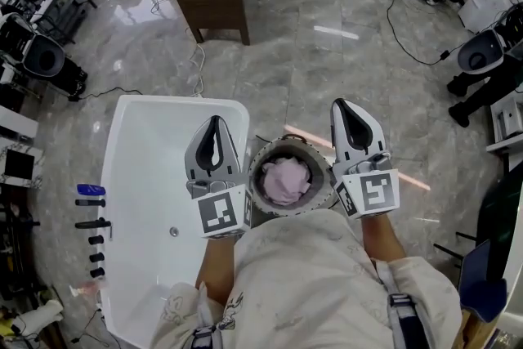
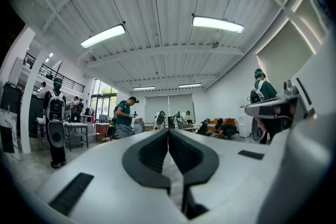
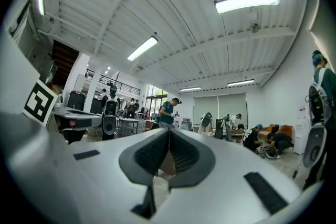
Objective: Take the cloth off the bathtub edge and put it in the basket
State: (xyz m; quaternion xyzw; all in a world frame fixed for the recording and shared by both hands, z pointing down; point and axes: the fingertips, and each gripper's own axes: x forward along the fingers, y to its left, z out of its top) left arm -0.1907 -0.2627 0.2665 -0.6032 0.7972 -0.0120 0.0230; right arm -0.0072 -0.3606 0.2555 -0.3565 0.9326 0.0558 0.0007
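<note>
The cloth [image 1: 284,180] lay bunched in the basket [image 1: 306,147], a pale pink heap filling its bottom, and none of it showed on the tub [image 1: 176,100] rim, so the task looked finished. The basket stood on the floor just beside the tub's right wall, probably so the cloth needed only a short carry from the edge. The left gripper [image 1: 215,120] hung over the tub's right edge and the right gripper [image 1: 338,103] over the floor on the basket's far side, one at each flank, which left the basket mouth uncovered from above. Both were held up and pointing away from the person. Their own views took in the room and the ceiling lights rather than the tub or the basket, which fits tools at rest, not reaching. In the left gripper view the left gripper [image 2: 168,132] had its fingers pressed together at the tips with nothing between them. In the right gripper view the right gripper [image 3: 169,131] was the same, pads meeting and nothing caught. With the cloth let go, neither had anything to hold. Black taps [image 1: 94,221] sat along the tub's left edge, well apart from both grippers.
</note>
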